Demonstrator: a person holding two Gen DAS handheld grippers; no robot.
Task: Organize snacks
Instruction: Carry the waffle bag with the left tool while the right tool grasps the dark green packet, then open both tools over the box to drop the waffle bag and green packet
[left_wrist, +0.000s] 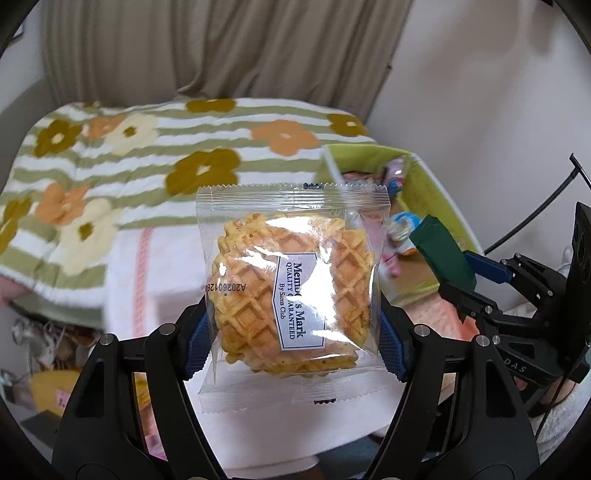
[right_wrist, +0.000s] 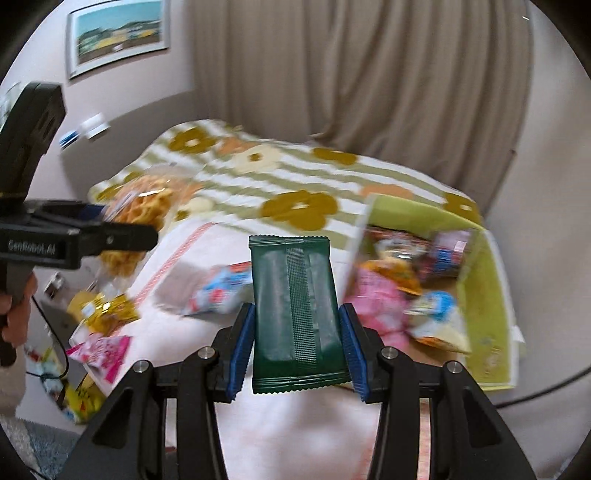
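A bed (right_wrist: 295, 424) carries a floral blanket (right_wrist: 295, 173), green box (right_wrist: 495, 295) and loose snack packets (right_wrist: 218, 291).

Left gripper (left_wrist: 293, 332) clamps clear-wrapped waffle packet (left_wrist: 291, 291) between blue pads, held upright above white cloth (left_wrist: 162, 266). Right gripper (left_wrist: 448, 264) at right holds dark green packet (left_wrist: 439, 247) near green box (left_wrist: 436, 192) of snacks. Floral blanket (left_wrist: 147, 155) behind.

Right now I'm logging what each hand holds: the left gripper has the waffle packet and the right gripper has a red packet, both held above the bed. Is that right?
Not quite: the packet in the right gripper is dark green, not red, as the right wrist view shows. The left gripper does hold the waffle packet, and both are held above the bed.
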